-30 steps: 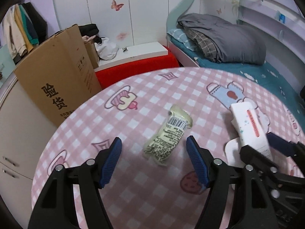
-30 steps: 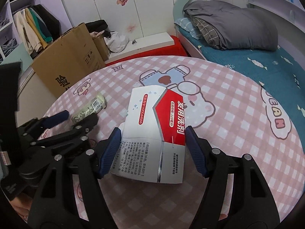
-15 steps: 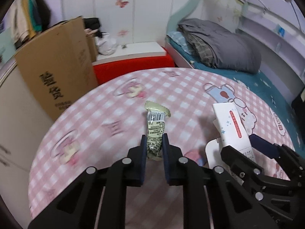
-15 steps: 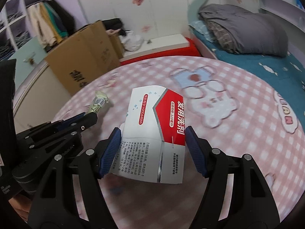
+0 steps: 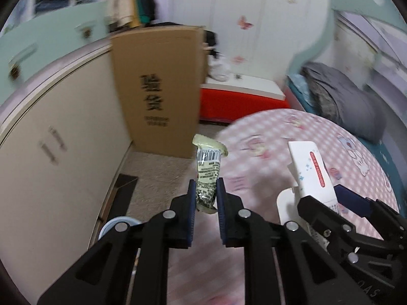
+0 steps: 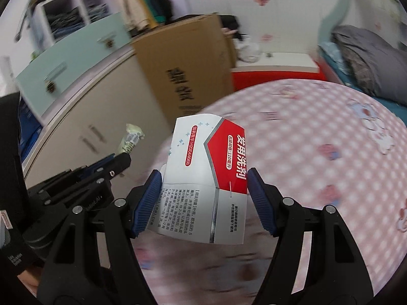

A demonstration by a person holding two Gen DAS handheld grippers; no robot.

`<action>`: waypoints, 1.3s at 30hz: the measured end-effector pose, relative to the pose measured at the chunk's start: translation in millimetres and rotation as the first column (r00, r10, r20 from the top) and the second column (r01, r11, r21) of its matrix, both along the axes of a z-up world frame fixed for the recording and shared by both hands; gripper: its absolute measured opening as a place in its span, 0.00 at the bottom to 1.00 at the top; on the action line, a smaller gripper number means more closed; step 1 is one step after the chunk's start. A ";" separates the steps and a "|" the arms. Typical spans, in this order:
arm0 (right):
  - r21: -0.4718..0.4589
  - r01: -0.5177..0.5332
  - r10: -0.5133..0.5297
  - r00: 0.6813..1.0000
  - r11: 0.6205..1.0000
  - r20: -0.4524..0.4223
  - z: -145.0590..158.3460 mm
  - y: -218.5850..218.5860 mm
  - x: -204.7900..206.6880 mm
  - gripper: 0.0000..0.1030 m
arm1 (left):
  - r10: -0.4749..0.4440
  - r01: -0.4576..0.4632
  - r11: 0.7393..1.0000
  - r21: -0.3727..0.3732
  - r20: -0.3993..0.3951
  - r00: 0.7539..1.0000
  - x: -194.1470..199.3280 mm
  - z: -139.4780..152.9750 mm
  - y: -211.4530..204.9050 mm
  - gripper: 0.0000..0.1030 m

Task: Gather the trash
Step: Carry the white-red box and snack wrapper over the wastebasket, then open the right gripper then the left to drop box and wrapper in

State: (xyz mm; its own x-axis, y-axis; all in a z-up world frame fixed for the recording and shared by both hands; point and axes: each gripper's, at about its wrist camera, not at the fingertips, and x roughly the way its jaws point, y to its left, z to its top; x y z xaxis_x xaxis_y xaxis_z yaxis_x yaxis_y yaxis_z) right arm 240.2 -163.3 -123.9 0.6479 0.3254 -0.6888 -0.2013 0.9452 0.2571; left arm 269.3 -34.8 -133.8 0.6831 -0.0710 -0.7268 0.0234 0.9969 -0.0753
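Your left gripper (image 5: 206,200) is clamping a pale snack wrapper (image 5: 208,175), holding it in the air beyond the edge of the pink checked table (image 5: 285,132). Your right gripper (image 6: 204,198) is gripping a red-and-white carton (image 6: 206,178) above that table, near a cardboard box (image 5: 157,86).

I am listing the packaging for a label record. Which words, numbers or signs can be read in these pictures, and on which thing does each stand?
"发用洗剂", red panel of the white and red carton in the right gripper.
"110毫升", same panel.
"国药准字 H20044668", red oval on the carton.
"验货", cardboard box.
Carton's small black print: too small.
Snack wrapper in the left gripper: barcode only, text unreadable.
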 end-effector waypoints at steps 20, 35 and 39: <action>-0.029 -0.353 0.348 0.931 0.935 -0.113 -62.7 232.1 -2.8 0.66 | 0.414 -0.420 0.907 -0.038 -0.106 0.904 -66.1 -51.4 249.3 0.15; 0.023 -0.343 0.342 0.926 0.939 -0.158 -117.8 271.2 34.4 0.80 | 0.523 -0.526 0.850 0.031 -0.175 0.834 -53.6 -103.3 304.4 0.15; 0.018 -0.337 0.335 0.929 0.941 -0.155 -116.3 267.2 29.5 0.81 | 0.515 -0.518 0.855 0.034 -0.179 0.838 -50.3 -106.4 302.3 0.15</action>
